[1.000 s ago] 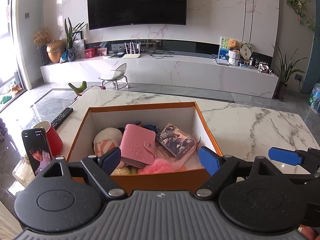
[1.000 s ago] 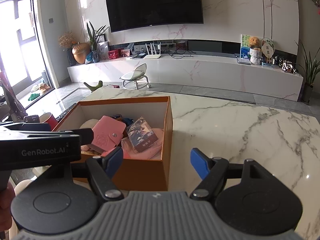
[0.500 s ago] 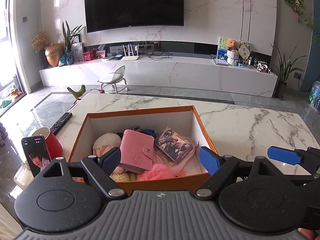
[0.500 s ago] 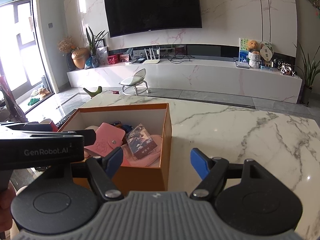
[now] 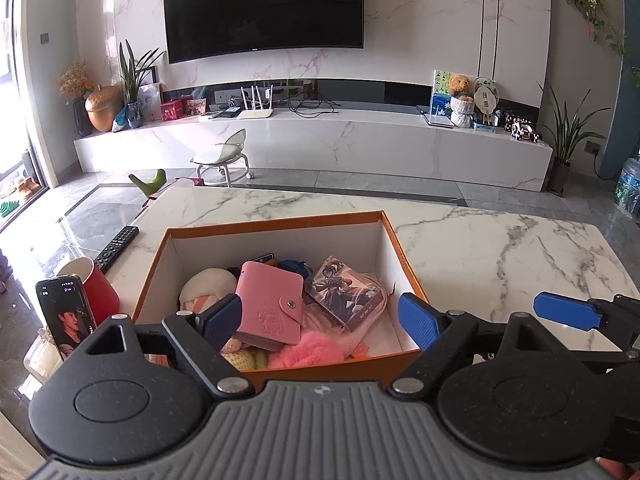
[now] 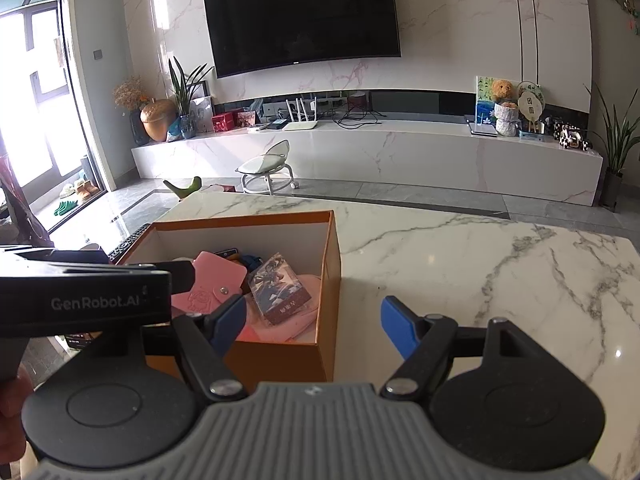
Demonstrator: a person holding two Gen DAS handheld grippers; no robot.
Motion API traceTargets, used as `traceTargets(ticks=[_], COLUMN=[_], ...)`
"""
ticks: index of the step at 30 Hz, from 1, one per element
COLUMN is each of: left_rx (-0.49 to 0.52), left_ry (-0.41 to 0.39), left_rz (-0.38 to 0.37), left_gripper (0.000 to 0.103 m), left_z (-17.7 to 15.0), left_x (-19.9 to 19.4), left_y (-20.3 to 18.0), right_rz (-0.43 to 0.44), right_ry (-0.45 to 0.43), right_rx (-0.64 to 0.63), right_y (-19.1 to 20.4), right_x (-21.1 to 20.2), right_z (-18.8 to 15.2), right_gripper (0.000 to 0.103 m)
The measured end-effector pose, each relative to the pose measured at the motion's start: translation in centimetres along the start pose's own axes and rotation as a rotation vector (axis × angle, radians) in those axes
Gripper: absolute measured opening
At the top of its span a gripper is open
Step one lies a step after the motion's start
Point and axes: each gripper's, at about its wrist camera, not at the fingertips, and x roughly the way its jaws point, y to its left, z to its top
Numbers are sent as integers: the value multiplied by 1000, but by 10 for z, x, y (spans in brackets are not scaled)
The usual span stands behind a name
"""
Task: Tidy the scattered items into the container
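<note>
An orange box (image 5: 394, 240) with white inner walls stands on the marble table (image 5: 500, 248). In it lie a pink wallet (image 5: 268, 304), a picture card pack (image 5: 346, 292), a pink pompom (image 5: 310, 350), a cream plush (image 5: 204, 290) and other small items. My left gripper (image 5: 320, 322) is open and empty, above the box's near edge. My right gripper (image 6: 314, 326) is open and empty, at the box's (image 6: 326, 280) near right corner. The wallet (image 6: 212, 276) and card pack (image 6: 280, 288) show there too.
A red cup (image 5: 92, 284), a phone (image 5: 66, 312) and a black remote (image 5: 116, 248) sit left of the box. The right gripper's blue finger (image 5: 568, 316) shows at the left view's right edge. The left gripper's body (image 6: 84, 300) crosses the right view.
Both grippers have drawn back and risen a little from the box, so it sits lower and farther in both views. Nothing in the box moved.
</note>
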Motion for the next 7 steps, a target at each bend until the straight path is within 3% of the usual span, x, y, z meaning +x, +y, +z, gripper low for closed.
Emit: traceTargets(ticks=[7], left_rx=[1], left_ry=[8], left_rz=[2], left_gripper=[101], left_z=[0], left_x=[3], left_y=[-3], right_rz=[4], right_ry=[9], right_rx=[8], right_y=[-2], right_x=[3], right_z=[-3], right_gripper=[76])
